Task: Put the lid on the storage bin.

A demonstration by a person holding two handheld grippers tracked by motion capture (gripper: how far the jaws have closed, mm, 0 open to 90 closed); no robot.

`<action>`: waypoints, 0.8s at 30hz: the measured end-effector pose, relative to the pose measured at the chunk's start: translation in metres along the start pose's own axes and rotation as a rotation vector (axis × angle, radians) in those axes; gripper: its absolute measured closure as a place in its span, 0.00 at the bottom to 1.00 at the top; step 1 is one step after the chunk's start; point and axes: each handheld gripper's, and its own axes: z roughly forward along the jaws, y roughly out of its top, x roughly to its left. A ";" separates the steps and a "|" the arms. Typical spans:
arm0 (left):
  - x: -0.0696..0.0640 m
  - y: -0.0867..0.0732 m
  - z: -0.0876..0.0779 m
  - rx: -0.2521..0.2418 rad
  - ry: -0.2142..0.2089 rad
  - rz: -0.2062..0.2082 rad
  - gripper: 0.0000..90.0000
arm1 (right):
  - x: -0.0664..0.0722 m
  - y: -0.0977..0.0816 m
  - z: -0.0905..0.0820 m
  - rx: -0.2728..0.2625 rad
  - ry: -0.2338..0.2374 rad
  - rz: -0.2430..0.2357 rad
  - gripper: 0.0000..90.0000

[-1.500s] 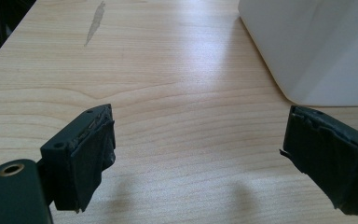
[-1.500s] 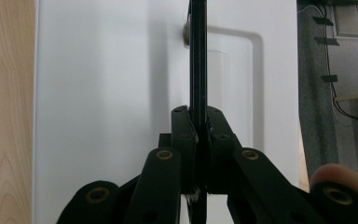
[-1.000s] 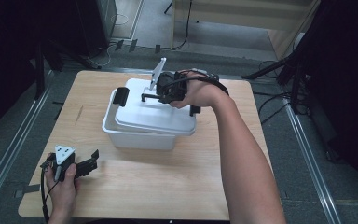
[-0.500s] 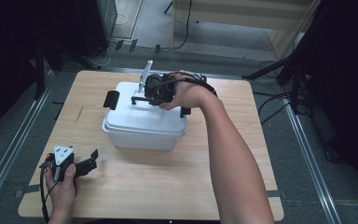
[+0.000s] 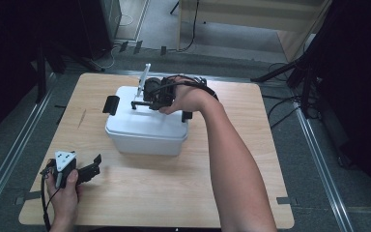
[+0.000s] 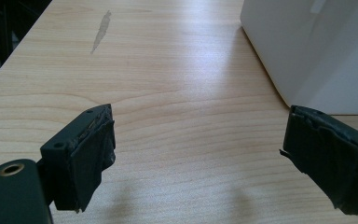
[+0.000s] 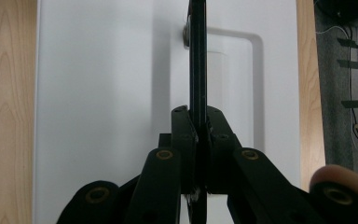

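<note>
The white rectangular plastic storage box (image 5: 147, 126) stands on the pale wooden table (image 5: 241, 193), nearer the far edge than the near one, its lid in place. The right gripper (image 5: 141, 103) sits over the lid's far half, its jaws closed tight on the thin black carry handle (image 7: 197, 60) — in the right gripper view the handle stands on edge, pinched between the two pads, above the moulded recess of the white lid (image 7: 102, 93).

Progress, as judged: the grasp on the handle is made; lifting or shifting the box remains to be done. The box base appears to rest flat on the table, so no lift is evident. Two black side latches (image 5: 110, 104) show at the box ends; whether they are fastened I cannot tell at this distance.

The left gripper (image 5: 92, 168) lies idle near the table's near left corner, jaws wide apart with nothing between them; bare wood and a corner of the box show ahead of it.

Markings: no brand, label or legible writing found on box, lid or tools.
</note>
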 end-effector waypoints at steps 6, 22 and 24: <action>0.000 0.000 0.000 0.001 -0.001 -0.003 0.11 | 0.001 0.004 0.006 0.012 0.010 -0.006 0.95; 0.001 0.000 0.000 0.005 -0.003 -0.004 0.11 | 0.003 0.003 0.009 0.020 0.001 -0.002 0.93; 0.000 0.000 0.000 0.002 -0.001 -0.006 0.11 | 0.006 0.004 0.008 0.015 0.021 0.004 0.81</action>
